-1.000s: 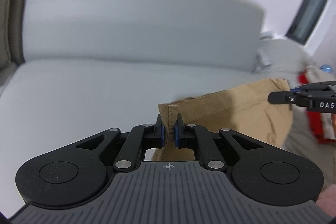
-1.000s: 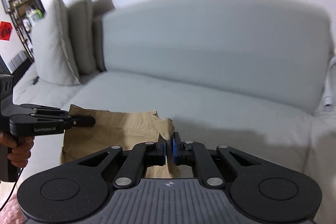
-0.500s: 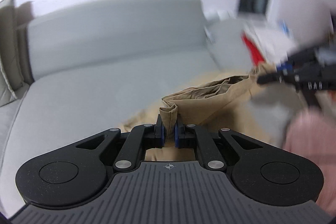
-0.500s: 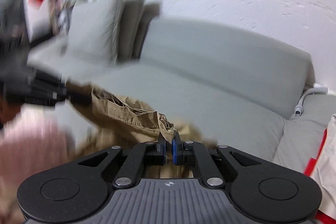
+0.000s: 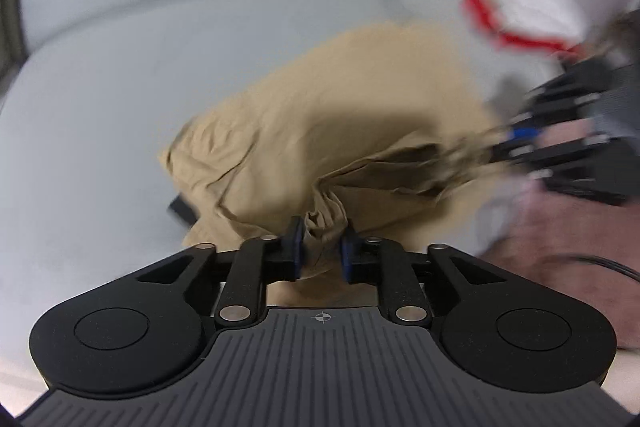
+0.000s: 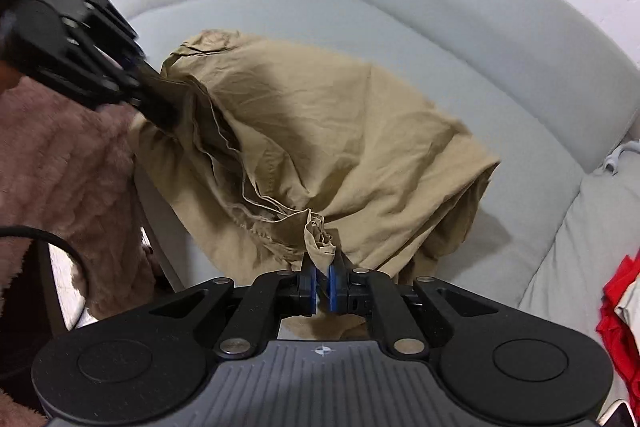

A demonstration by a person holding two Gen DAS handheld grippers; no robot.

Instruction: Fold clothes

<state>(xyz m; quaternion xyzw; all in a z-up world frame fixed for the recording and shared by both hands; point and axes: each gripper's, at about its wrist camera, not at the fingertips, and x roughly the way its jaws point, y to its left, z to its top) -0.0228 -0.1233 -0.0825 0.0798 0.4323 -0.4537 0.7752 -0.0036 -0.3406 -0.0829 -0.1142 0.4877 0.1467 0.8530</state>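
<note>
On the grey fabric sofa (image 6: pixel 460 39): crumpled tan cotton garment (image 6: pixel 320 131).
Right claw (image 6: pixel 323 285) pinches a bunched garment edge; left claw (image 5: pixel 321 250) jaws are opening, fabric bunched loosely between them.

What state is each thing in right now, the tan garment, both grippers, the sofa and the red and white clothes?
Tan garment: bunched, partly draped on the seat, edges lifted.
Left gripper: jaws opening, bunched fabric between them.
Right gripper: shut on a fold of the garment.
Sofa: bears the garment on its seat.
Red and white clothes: heaped beside the garment, untouched.
</note>
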